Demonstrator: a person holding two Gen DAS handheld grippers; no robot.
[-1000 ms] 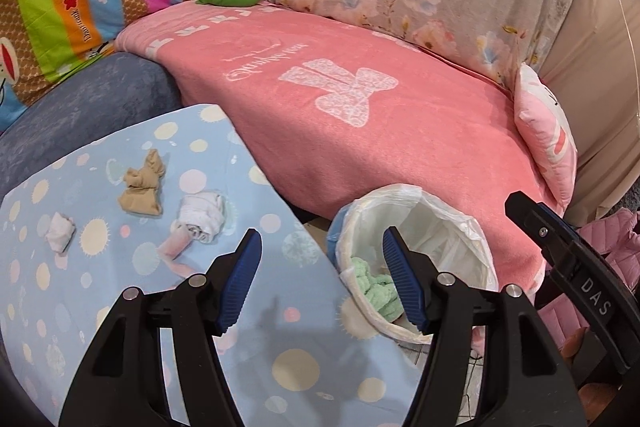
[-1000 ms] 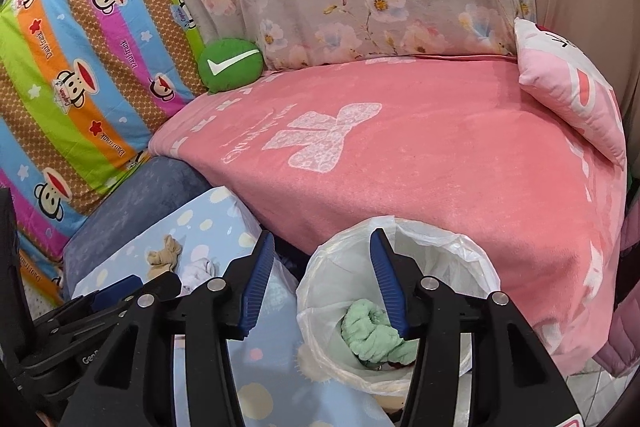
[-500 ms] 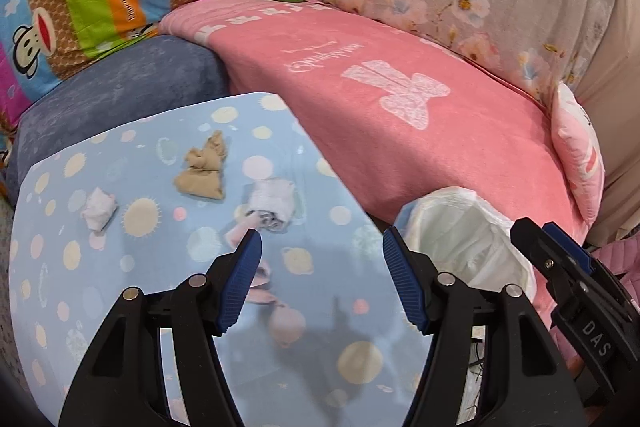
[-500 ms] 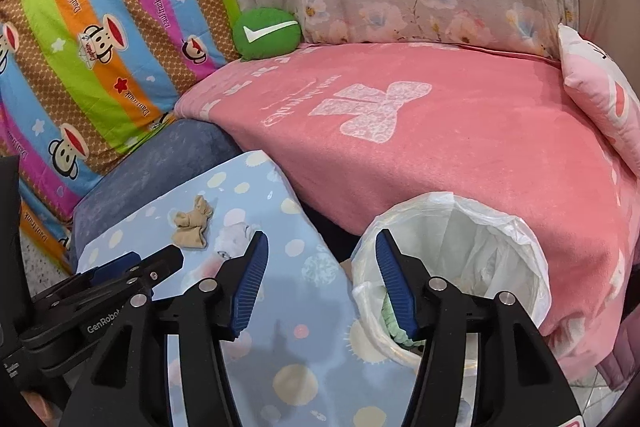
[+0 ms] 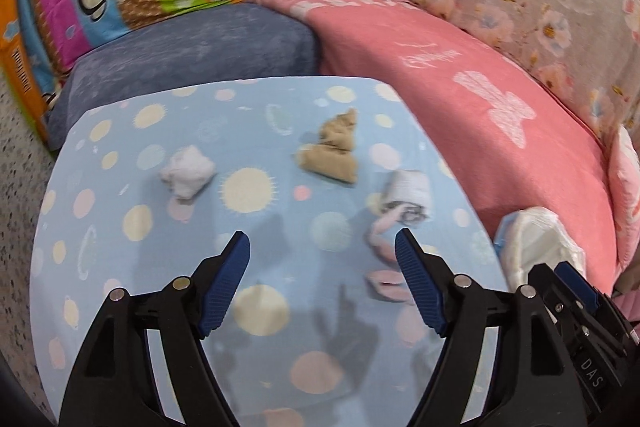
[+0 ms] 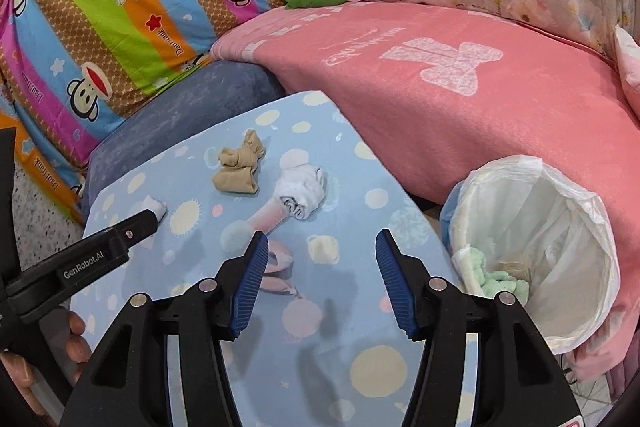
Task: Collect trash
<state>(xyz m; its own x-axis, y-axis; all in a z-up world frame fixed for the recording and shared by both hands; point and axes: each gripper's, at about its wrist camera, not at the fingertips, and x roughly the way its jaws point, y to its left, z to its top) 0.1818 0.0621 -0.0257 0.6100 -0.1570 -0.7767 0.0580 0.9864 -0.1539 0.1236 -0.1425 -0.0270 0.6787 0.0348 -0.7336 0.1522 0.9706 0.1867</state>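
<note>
Tongs above dotted table (image 5: pixel 132 307), both pairs gaping, holding nothing.
Left gripper (image 5: pixel 322 255), right gripper (image 6: pixel 319 254); tan wad (image 5: pixel 332 151), white wad (image 5: pixel 187 172), roll (image 5: pixel 408 198) (perhaps a sock) mid-frame; bin (image 6: pixel 568 251) lower right.

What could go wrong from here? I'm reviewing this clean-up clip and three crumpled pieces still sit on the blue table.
The white-and-pink bundle trails a loose pink tail, so a grab at the rolled end may drag or drop it. The bin sits off the table's edge beside the pink blanket; a piece released early could miss the bag. The left gripper and right gripper, both open, hover close together and might collide.
</note>
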